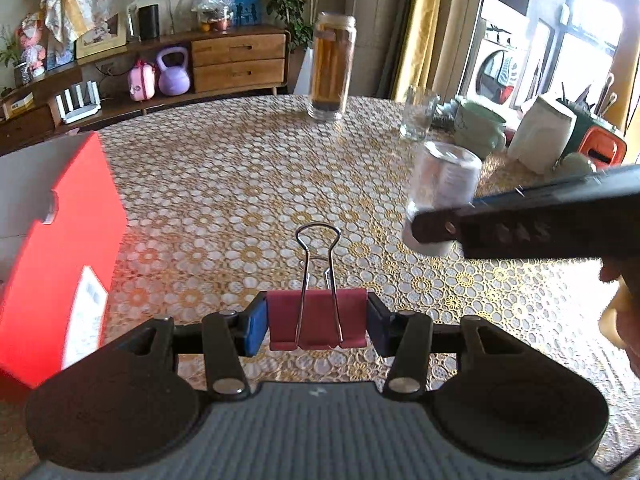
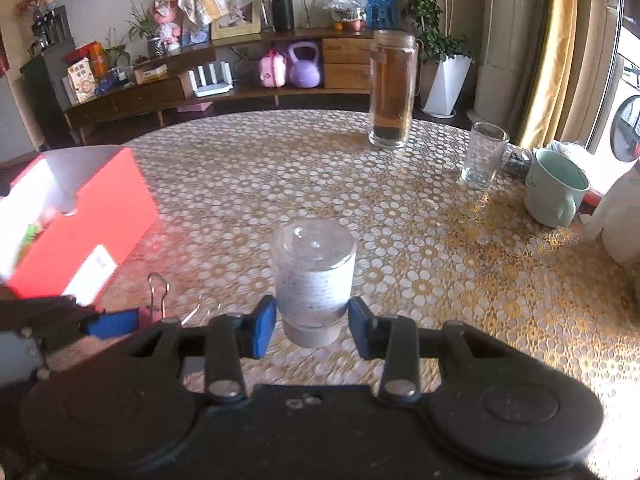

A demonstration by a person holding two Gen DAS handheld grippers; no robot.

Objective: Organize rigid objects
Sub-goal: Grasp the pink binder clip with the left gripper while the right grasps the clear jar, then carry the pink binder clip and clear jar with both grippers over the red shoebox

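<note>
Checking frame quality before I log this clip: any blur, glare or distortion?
Left wrist view: the small jar and tall jar are motion-smeared, the red clip stays sharp, the window blows out. Right wrist view: sun glare on the tablecloth at right, the red box soft; fisheye bends both.

Wooden sideboard (image 2: pixel 256 80) along the wall, yellow curtain (image 2: pixel 556 52) (sunlit) right.

Red metal binder clip (image 1: pixel 317 324); red cardboard box (image 1: pixel 60 264); gold-and-white floral lace tablecloth (image 1: pixel 248 184); mint-green ceramic mug (image 2: pixel 554 188).
</note>
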